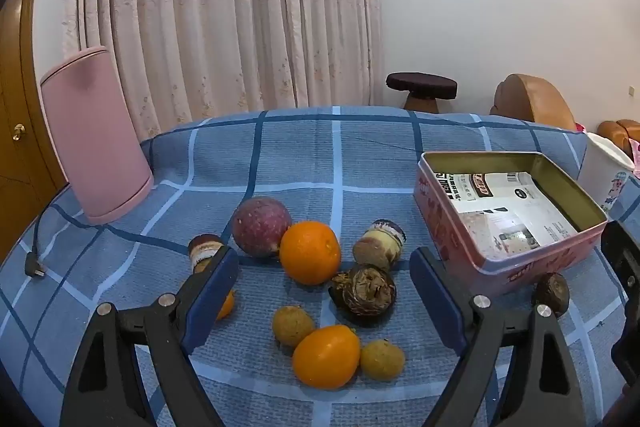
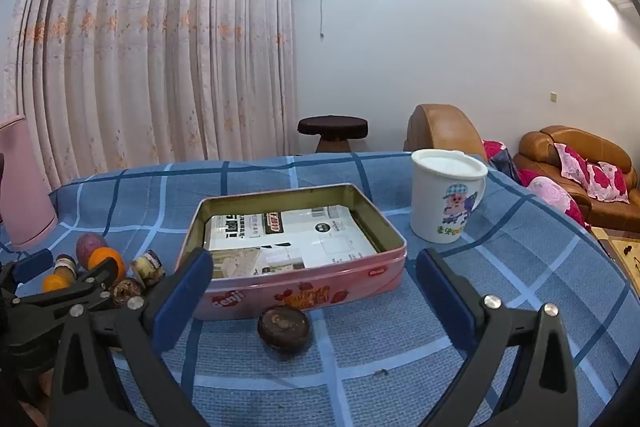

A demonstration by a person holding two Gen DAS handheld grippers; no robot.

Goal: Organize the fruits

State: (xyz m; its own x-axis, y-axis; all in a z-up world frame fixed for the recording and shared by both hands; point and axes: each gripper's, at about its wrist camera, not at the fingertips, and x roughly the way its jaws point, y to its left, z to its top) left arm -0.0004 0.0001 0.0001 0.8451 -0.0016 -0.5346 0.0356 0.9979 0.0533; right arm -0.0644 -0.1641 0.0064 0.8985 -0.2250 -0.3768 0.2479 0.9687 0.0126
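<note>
Fruits [image 1: 310, 253] beside tin [image 1: 440, 227], left-view only.

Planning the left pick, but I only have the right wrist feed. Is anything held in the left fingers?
Observer: No. The left gripper is open and grips nothing; a dark husky fruit lies ahead between its fingers.
Operator: Anything nearer the camera?
Observer: An oval orange fruit, with small yellow-brown fruits on either side of it.
Operator: Is the pink appliance plugged in?
Observer: The pink appliance has its plug lying loose on the tablecloth.
</note>
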